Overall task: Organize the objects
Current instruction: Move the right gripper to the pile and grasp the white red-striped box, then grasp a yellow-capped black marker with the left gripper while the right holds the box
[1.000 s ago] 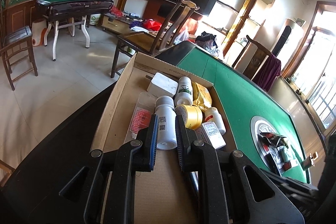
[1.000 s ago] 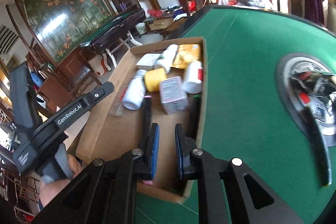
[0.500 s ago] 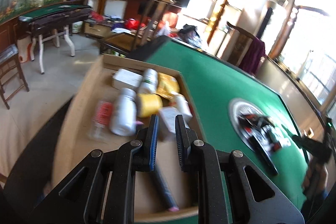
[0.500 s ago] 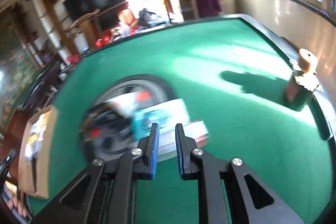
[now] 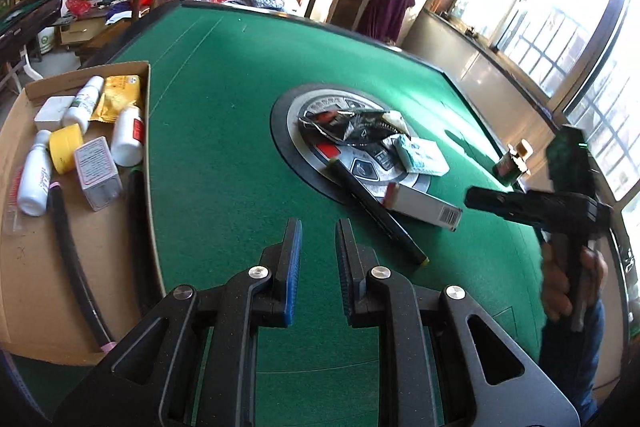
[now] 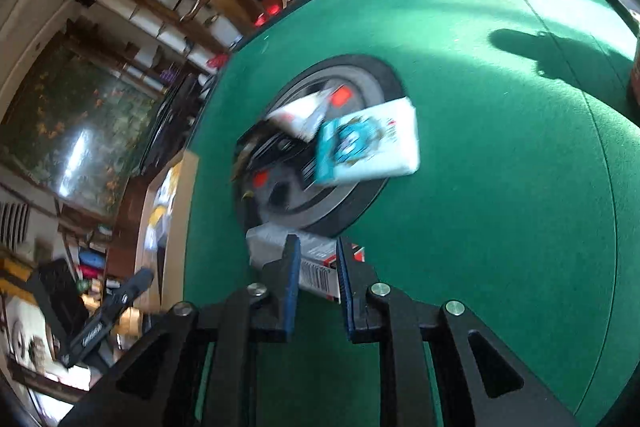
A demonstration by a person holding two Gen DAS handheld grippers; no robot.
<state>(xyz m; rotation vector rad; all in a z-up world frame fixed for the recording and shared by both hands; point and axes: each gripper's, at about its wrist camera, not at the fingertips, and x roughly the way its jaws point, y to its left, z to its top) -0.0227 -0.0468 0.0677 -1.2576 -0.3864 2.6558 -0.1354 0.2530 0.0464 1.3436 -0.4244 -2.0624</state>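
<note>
Your right gripper [image 6: 318, 287] hovers over the green counter [image 6: 500, 187], its jaws narrow but opening, empty. The white carton with a barcode [image 6: 316, 267] lies just beyond their tips. Widen further, straddle its short sides, then close. Your left gripper [image 5: 318, 267] is closed, empty.

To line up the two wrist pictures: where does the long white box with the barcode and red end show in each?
Left wrist: the white barcode box lies right of centre, beside the black marker.
Right wrist: the same box sits low at centre, just beyond the right tongs, whose jaws are opening.
Shared landmark: the round centre panel of the green table.
</note>
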